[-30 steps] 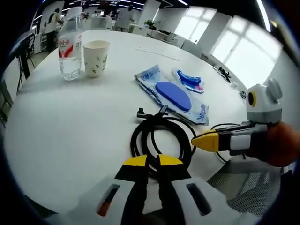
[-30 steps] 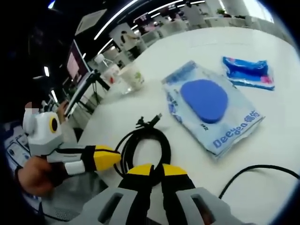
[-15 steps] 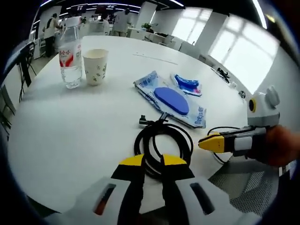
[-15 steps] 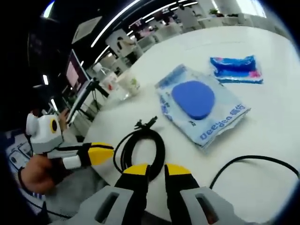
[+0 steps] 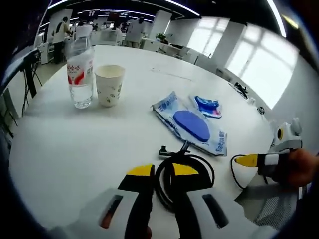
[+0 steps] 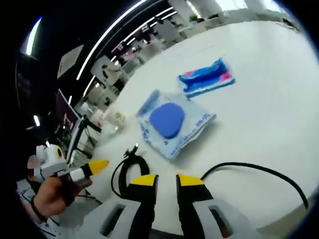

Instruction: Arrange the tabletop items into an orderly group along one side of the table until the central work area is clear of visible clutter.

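Your left gripper sits with jaws narrowly parted just over the coiled black cable; your right gripper, jaws slightly apart, holds nothing, the coil at ten o'clock.

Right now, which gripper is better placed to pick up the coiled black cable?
Left, probably. The left gripper already straddles the coiled black cable, while the right gripper sits farther away beside it.

We read only "Deegea" in blue letters along the edge of the clear plastic pouch holding a blue oval pad. The clear water bottle's red-and-white label carries characters too small to read.
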`<state>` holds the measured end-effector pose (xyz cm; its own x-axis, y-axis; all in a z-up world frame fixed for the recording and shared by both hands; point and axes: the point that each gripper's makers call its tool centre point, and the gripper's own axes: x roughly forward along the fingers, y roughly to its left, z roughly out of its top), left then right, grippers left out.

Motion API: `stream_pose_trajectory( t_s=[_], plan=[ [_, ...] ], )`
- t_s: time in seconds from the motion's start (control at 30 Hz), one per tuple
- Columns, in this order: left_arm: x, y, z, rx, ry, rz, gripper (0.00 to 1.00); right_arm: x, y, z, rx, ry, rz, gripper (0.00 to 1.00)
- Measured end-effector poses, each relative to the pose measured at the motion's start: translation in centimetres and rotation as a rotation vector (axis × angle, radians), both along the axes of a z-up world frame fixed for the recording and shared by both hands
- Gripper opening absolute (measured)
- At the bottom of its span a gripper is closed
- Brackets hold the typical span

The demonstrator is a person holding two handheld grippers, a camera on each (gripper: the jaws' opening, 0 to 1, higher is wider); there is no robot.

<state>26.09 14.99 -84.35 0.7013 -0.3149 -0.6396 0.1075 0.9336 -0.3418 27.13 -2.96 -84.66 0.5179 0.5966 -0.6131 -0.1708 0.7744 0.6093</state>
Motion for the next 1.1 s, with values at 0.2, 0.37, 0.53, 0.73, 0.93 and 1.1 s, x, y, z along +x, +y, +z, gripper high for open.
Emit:
stream_pose_trajectory(
  t_s=[0.2, 0.37, 0.53, 0.73, 0.93, 1.1],
  plan=[
    [2.7, -0.4, 0.2, -0.009, -0.017, -0.026, 0.1, 0.9, -1.8, -0.6, 0.023, 0.026, -0.082, 0.17],
    [5.2, -0.1, 0.1, -0.014, -0.026, -0.028, 0.12, 0.9, -1.8, -1.0, 0.035, 0.05, -0.106, 0.18],
    [8.0, 0.2, 0.0, -0.04, -0.035, -0.015, 0.14, 1.5, -1.7, -0.9, 0.084, 0.079, -0.16, 0.19],
    [11.3, 0.4, -0.3, -0.031, -0.045, -0.033, 0.17, 2.5, -1.3, -0.8, 0.117, 0.101, -0.207, 0.22],
    [13.6, 0.2, -1.0, -0.004, -0.054, -0.072, 0.21, 2.8, -0.5, -1.2, 0.097, 0.123, -0.202, 0.22],
    [15.0, 0.7, -2.3, -0.006, -0.046, -0.086, 0.21, 3.1, -0.4, -1.7, 0.085, 0.143, -0.211, 0.22]
  ],
)
